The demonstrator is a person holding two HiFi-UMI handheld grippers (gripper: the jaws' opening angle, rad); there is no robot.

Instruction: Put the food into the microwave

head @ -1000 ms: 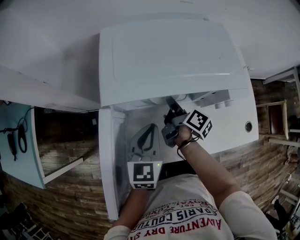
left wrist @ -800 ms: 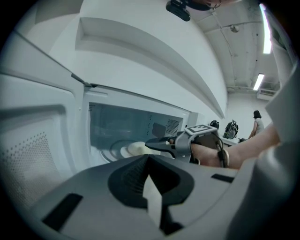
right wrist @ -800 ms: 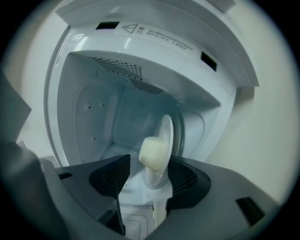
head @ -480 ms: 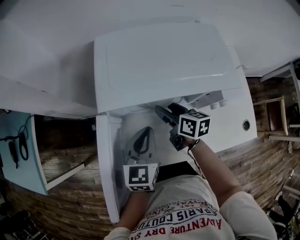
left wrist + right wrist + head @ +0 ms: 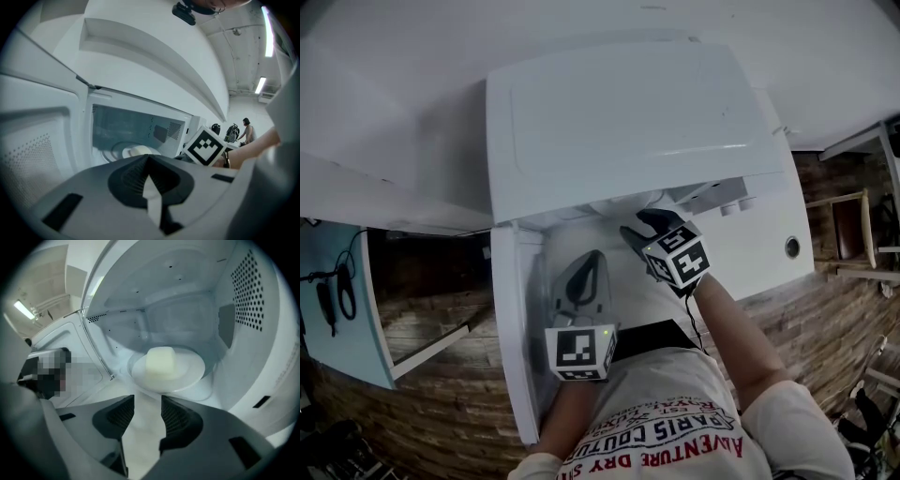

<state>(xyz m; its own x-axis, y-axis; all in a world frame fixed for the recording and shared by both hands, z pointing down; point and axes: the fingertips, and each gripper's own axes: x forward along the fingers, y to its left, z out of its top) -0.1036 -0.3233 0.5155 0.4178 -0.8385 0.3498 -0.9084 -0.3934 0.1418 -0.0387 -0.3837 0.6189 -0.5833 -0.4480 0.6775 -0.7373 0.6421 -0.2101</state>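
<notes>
Resting in microwave (image 5: 253, 362): pale food block (image 5: 161, 361) on white plate (image 5: 190, 375).
Right gripper (image 5: 147, 400): jaws apart, just narrowing, empty.
Left gripper (image 5: 148, 164): jaws together, empty.
Head view: cavity hidden.

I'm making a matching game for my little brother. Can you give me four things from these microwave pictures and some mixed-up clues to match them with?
Things
1. food
2. plate
3. left gripper
4. right gripper

Clues
A. jaws apart, nothing between them
B. pale block lying on the plate
C. jaws together
D. round and white, inside the microwave

Pairs: 1-B, 2-D, 3-C, 4-A.

The right gripper's jaws have just been closing a little, with nothing between them.
</notes>
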